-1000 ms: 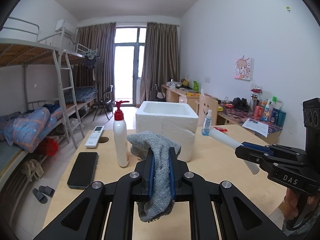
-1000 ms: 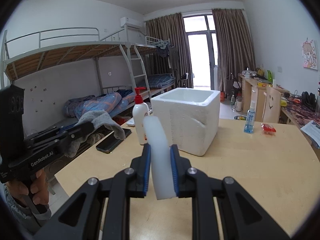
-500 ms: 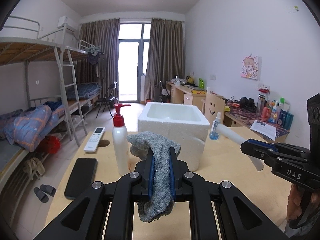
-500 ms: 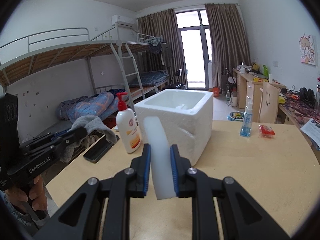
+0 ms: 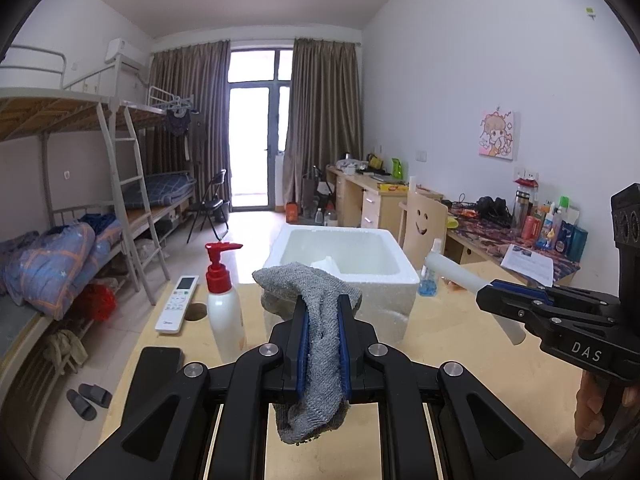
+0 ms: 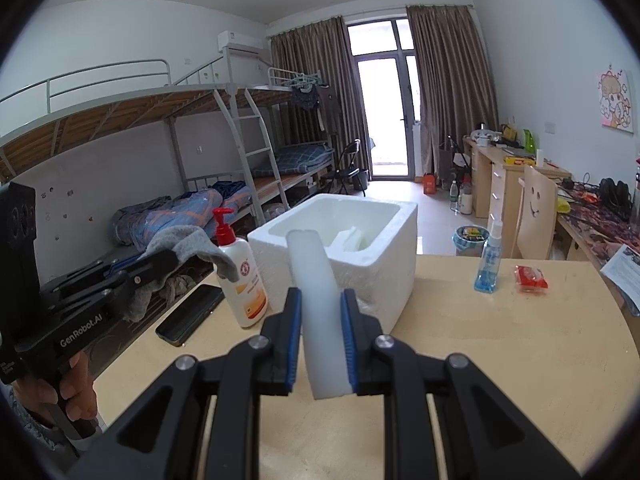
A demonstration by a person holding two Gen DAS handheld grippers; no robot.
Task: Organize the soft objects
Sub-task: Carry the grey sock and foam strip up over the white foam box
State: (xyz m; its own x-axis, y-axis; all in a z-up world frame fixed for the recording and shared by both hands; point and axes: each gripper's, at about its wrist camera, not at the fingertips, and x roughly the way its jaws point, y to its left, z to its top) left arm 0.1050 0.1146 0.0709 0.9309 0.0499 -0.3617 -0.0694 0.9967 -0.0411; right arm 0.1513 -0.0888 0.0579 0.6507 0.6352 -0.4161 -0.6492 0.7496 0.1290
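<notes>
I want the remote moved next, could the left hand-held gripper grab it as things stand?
Probably not yet: the left hand-held gripper is shut on a grey sock. The remote lies unobstructed left of the bottle.

I'm looking into a shared dormitory room: metal bunk beds (image 6: 132, 120) with a ladder (image 5: 128, 200) and rumpled quilts (image 5: 52, 264) line one wall, wooden study desks (image 5: 372, 200) cluttered with bottles line the other, slippers (image 5: 86, 400) lie on the floor, and curtains (image 5: 324, 120) frame a balcony door (image 6: 382, 120).
</notes>
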